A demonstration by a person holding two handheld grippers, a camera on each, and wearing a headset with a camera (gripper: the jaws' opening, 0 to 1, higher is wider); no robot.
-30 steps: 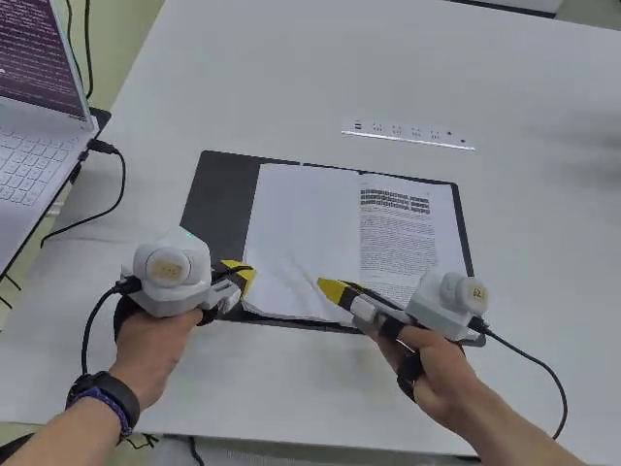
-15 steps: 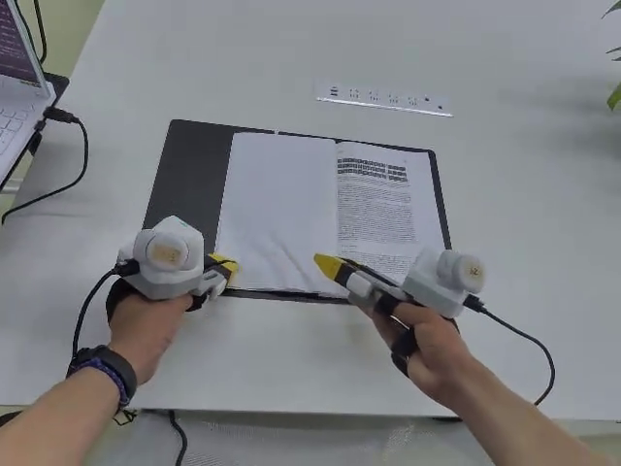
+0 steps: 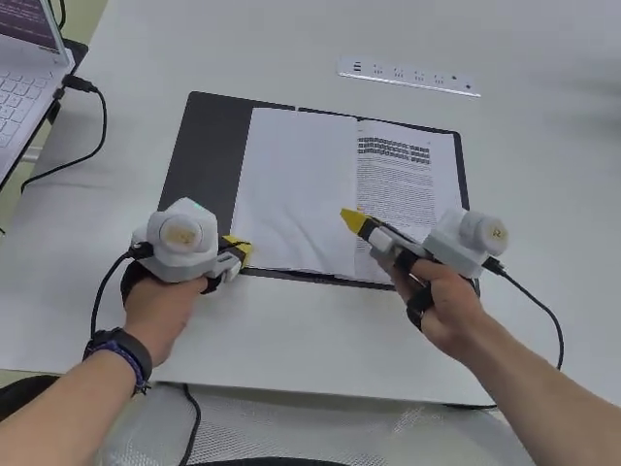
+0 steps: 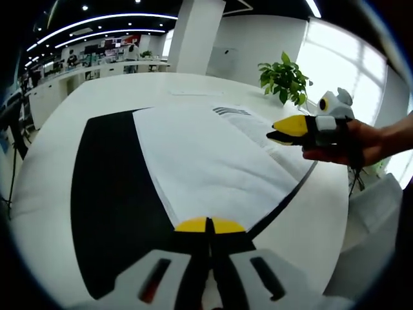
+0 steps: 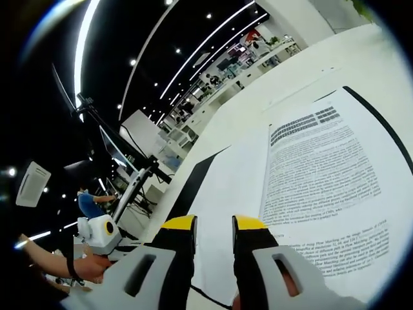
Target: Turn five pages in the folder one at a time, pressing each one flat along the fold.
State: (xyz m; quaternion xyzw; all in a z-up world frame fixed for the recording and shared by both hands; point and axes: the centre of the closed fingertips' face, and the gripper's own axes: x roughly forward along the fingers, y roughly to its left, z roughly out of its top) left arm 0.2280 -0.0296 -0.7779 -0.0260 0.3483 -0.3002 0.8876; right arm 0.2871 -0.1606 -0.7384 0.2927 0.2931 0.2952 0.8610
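Note:
A black folder (image 3: 209,155) lies open on the white table, with a blank white page (image 3: 296,184) on the left and a printed page (image 3: 408,194) on the right. My left gripper (image 3: 240,253) sits at the blank page's near-left corner. Its yellow tips are shut together (image 4: 208,225) at the paper's edge (image 4: 206,161). My right gripper (image 3: 349,217) hovers over the near end of the fold, pointing left. Its jaws stand slightly apart (image 5: 213,226) with nothing between them, over the blank page (image 5: 232,187) beside the printed one (image 5: 322,168).
A laptop (image 3: 24,58) stands at the far left, with a black cable (image 3: 87,146) running along the table. A socket strip (image 3: 408,76) is set into the table beyond the folder. The table's near edge runs just under both hands.
The right gripper has moved away from the folder's near edge, further onto the pages by the fold. The blank page's bulged near edge now lies flatter. The left gripper stays at the corner.

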